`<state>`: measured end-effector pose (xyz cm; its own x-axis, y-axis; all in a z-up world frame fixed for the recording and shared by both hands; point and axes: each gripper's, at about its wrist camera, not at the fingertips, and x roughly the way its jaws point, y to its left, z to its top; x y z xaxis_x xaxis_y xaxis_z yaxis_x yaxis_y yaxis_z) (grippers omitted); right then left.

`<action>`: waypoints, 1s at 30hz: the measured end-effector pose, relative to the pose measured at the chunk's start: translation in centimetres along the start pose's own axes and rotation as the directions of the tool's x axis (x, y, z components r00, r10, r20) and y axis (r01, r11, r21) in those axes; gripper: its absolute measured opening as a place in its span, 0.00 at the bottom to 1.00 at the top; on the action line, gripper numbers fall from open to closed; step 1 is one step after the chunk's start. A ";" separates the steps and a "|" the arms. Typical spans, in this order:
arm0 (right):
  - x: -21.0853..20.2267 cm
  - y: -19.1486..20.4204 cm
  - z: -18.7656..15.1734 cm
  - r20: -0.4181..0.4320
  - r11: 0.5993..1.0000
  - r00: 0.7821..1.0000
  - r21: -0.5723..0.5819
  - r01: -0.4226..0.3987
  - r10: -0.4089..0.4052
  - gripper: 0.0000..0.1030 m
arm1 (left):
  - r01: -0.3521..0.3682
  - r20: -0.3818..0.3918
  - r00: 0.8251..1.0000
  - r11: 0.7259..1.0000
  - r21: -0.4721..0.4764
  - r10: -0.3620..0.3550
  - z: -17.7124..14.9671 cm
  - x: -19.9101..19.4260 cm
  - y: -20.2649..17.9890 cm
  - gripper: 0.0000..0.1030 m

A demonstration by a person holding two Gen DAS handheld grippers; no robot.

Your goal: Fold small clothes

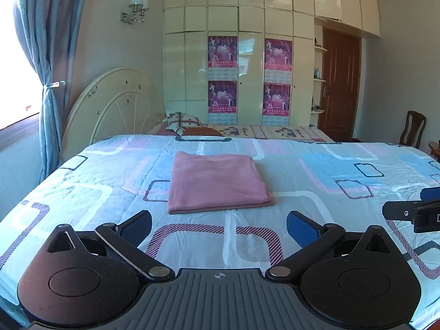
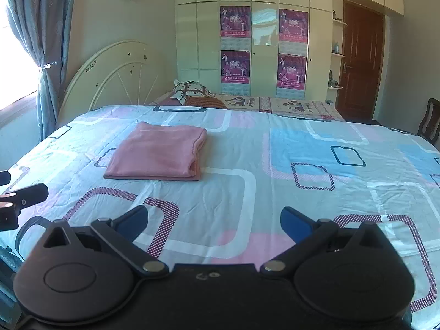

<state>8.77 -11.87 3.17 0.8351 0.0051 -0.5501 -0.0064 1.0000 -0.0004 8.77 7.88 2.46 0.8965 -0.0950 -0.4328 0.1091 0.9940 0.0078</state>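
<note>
Left wrist view: low over the bedsheet (image 1: 316,165), facing the wardrobe (image 1: 247,55), folded pink cloth (image 1: 217,181) near, dead ahead. Right wrist view: same height and heading, set further right, cloth (image 2: 159,151) ahead-left. Shared: bed, cloth, headboard (image 1: 110,101), door (image 2: 360,63).

A patterned bedsheet (image 1: 302,170) lies before a cream wardrobe (image 1: 247,55) bearing posters (image 1: 222,52).

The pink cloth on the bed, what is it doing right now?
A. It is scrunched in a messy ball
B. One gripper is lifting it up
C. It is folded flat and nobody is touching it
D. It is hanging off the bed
C: the pink cloth lies as a neat folded rectangle on the bedsheet, and the left gripper and right gripper are both open, away from it.
</note>
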 end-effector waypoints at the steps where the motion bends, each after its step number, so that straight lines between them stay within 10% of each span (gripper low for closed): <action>1: -0.3 0.0 -0.1 0.006 1.000 1.000 0.000 0.004 -0.004 1.00 | 0.003 0.002 1.000 1.000 -0.001 -0.003 0.1 -0.2 -0.2 1.00; 30: -1.3 0.4 -0.4 0.035 1.000 0.999 -0.006 0.018 -0.018 1.00 | 0.012 0.012 1.000 1.000 -0.005 -0.012 0.0 -1.3 -1.0 1.00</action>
<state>7.43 -11.48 3.55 0.8538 -0.0122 -0.5205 0.0051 0.9999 -0.0152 7.51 6.98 2.99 0.9001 -0.1078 -0.4222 0.1180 0.9930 -0.0019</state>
